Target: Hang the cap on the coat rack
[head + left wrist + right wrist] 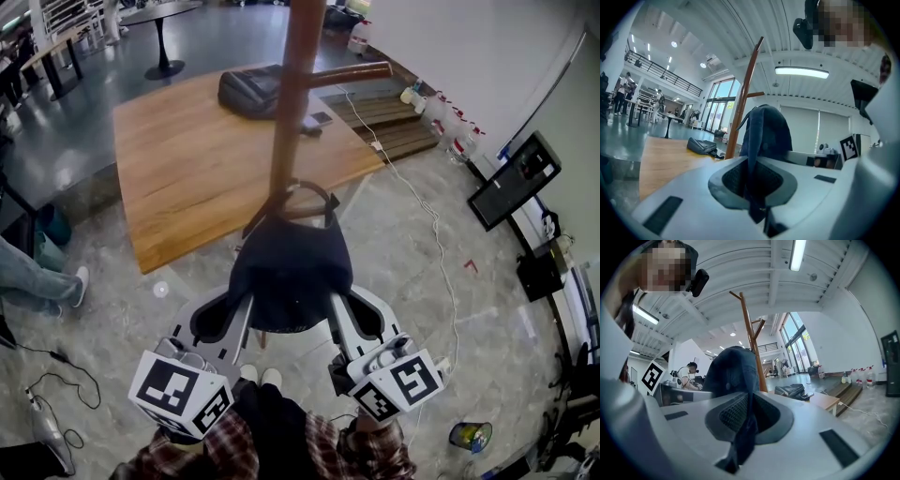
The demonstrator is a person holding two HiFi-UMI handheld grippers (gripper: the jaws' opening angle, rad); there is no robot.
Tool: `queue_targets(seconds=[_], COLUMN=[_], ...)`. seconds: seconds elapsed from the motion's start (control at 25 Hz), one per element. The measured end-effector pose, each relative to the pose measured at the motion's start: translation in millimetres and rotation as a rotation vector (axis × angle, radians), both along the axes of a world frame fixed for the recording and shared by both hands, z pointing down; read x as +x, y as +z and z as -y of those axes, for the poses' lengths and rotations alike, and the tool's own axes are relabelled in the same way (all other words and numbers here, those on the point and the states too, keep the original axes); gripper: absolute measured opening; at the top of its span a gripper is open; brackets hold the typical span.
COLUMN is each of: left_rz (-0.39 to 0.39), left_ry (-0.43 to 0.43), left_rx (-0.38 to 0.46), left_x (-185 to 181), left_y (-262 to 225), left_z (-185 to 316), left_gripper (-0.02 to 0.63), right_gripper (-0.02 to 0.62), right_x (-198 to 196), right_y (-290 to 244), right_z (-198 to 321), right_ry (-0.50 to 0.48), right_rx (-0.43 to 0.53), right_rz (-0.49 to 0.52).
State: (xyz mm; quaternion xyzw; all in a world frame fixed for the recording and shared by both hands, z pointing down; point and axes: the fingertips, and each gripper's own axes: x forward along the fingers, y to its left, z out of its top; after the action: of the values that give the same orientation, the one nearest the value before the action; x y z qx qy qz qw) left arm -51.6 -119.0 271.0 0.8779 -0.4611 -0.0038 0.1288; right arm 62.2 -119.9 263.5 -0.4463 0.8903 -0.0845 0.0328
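both the left tongs [242, 314] and the right tongs [337, 314] pinch the cap [291, 267] by opposite edges, holding it in the air close by the coat rack [286, 112], below its peg [352, 73]. if you push on without lifting, the cap will likely bump the pole and miss the peg.

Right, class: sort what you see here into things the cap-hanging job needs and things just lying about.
Part of the job:
dark cap
wooden coat rack
left claw and right claw, each shut on the cap's edge

Just lying about:
black bag on the wooden platform
white cable
bottles
black screen
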Motion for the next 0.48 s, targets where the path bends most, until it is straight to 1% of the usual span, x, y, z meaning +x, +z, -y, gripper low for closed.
queue_targets(seconds=[0.32, 0.48], left_rz=[0.020, 0.055], left_ry=[0.005, 0.016], left_rx=[-0.098, -0.132], left_x=[-4.3, -7.8], left_y=[49.8, 83.1], left_z=[15.2, 22.5], left_gripper=[0.029, 0.029], right_gripper=[0.026, 0.026], right_x=[-5.0, -8.7], right_y=[50.7, 84.7], right_z=[17.2, 24.9], right_ry=[0.020, 0.027], right_rx=[-0.098, -0.138], right_rz=[-0.022, -0.008])
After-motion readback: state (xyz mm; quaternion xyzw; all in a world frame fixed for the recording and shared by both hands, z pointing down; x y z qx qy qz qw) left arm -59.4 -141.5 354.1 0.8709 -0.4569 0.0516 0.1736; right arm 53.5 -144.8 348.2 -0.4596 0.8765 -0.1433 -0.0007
